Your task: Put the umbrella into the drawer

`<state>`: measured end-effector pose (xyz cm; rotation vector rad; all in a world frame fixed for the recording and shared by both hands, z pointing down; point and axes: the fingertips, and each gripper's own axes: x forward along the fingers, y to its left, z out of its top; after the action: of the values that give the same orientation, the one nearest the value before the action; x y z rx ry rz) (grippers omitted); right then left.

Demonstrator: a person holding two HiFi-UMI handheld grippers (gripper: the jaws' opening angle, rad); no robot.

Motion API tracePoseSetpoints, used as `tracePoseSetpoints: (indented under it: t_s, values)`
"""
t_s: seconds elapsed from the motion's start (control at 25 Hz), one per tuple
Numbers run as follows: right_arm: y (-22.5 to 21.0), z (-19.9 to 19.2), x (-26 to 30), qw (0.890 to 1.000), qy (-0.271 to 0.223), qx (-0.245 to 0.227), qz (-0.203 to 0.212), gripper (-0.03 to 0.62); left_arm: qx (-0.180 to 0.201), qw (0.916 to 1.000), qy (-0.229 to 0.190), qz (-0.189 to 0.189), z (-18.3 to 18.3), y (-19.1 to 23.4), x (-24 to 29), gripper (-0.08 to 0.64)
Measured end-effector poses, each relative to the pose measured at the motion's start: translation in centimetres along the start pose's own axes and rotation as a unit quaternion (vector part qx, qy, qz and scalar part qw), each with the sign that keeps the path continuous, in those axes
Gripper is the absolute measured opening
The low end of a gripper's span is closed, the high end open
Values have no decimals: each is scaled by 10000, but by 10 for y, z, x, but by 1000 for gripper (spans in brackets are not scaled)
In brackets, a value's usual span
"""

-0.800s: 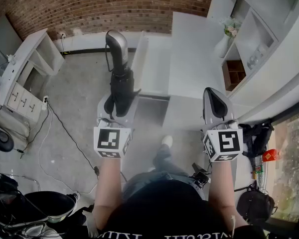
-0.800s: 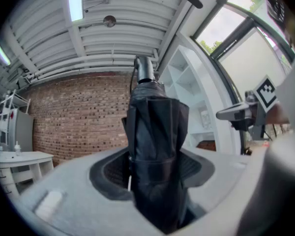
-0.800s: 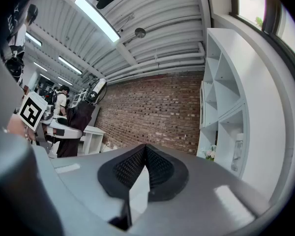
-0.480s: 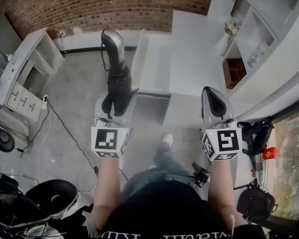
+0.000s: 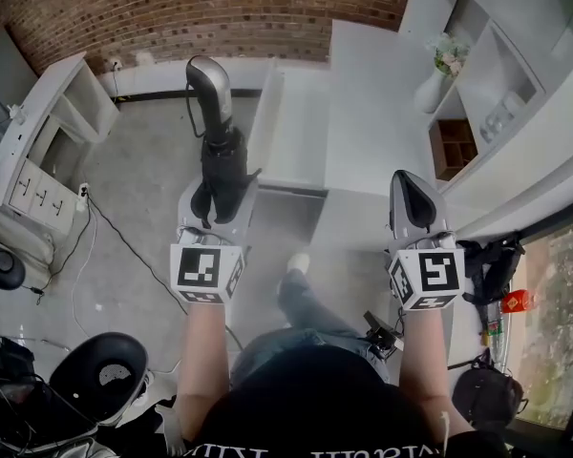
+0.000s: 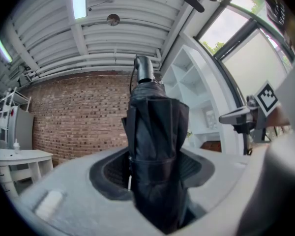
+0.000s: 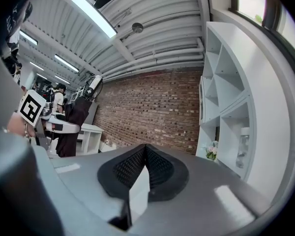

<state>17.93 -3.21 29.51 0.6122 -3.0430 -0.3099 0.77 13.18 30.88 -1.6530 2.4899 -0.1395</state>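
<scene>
A folded black umbrella [image 5: 224, 160] with a grey handle [image 5: 210, 84] sticks forward out of my left gripper [image 5: 220, 198], whose jaws are shut on its folded canopy. From the left gripper view the umbrella [image 6: 155, 156] fills the gap between the pads, handle end [image 6: 144, 69] pointing away. My right gripper [image 5: 415, 203] is held level on the right, jaws shut with nothing in them; its pads [image 7: 160, 168] meet at the tips. A white cabinet top [image 5: 377, 113] lies ahead between the grippers. No drawer opening can be made out.
White shelving [image 5: 497, 84] with a vase of flowers [image 5: 437, 70] stands at the right. A white drawer unit [image 5: 38, 160] is at the left by the brick wall [image 5: 201, 12]. Cables [image 5: 105, 246] trail over the concrete floor; a black stool [image 5: 100, 375] sits lower left.
My left gripper with the umbrella has drifted a little left and forward. The person's foot has stepped forward. The right gripper has kept its place.
</scene>
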Motion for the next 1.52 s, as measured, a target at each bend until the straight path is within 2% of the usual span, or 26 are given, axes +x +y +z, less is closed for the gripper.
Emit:
tracePoseSetpoints:
  t_s: [0.68,0.88,1.08,1.28,1.52]
  values:
    - [-36,-14,166,9995,210,157,187,3,-58,9996,277,-60,-16,82,136,241]
    - [-60,-29,200,9989,323,325,28,3,-155,9989,398,-182,-29,93,181,241]
    - [-100,-41,246,9977,425,504,-128,3,-190,9973,596,-381,-38,99,250,241]
    - [-93,-57,253,9967,534,572,-198,3,-311,9958,629,-585,-51,102,265,241]
    - [-118,-67,286,9954,637,663,-269,3,-341,9935,773,-765,-61,101,314,241]
